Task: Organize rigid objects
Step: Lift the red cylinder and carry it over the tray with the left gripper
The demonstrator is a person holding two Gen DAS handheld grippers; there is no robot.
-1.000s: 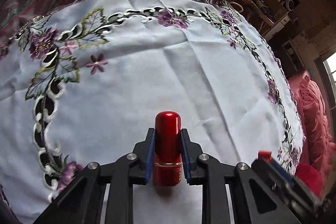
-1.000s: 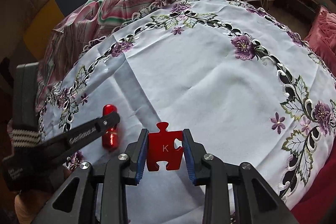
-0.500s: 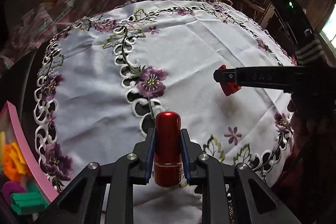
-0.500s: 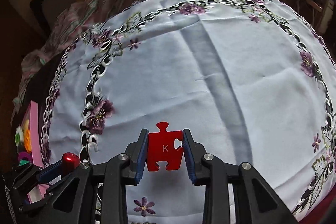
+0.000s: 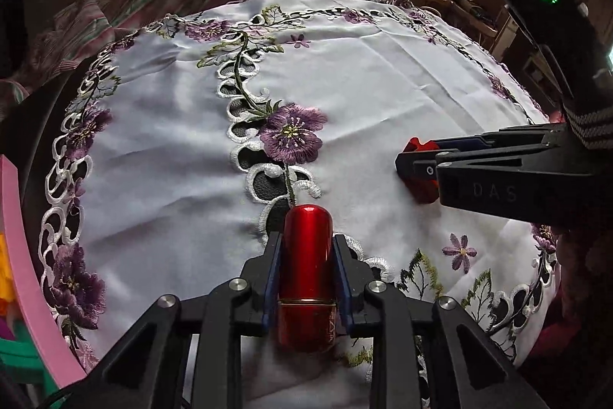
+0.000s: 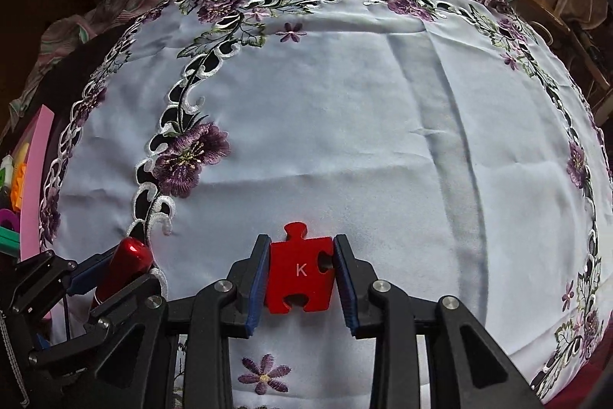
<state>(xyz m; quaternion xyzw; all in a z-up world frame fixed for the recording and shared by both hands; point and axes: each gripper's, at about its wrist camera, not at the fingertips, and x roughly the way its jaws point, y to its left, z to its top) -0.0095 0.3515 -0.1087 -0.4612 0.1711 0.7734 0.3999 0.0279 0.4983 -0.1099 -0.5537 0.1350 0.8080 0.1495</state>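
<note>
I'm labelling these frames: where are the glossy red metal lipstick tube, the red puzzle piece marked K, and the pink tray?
Glossy red metal lipstick tube (image 5: pixel 307 248): left wrist view, upper barrel.
Red puzzle piece marked K (image 6: pixel 297 271): right wrist view, face beside the letter.
Pink tray (image 5: pixel 23 255): left wrist view, rim.

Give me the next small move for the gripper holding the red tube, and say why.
Probably carry the left gripper further left toward the pink-rimmed bin before opening it. Its jaws are shut on the red tube, which hangs over the embroidered tablecloth, not over the bin, where other coloured items already lie. The right gripper, shut on the red K puzzle piece, is off to the other side.
</note>
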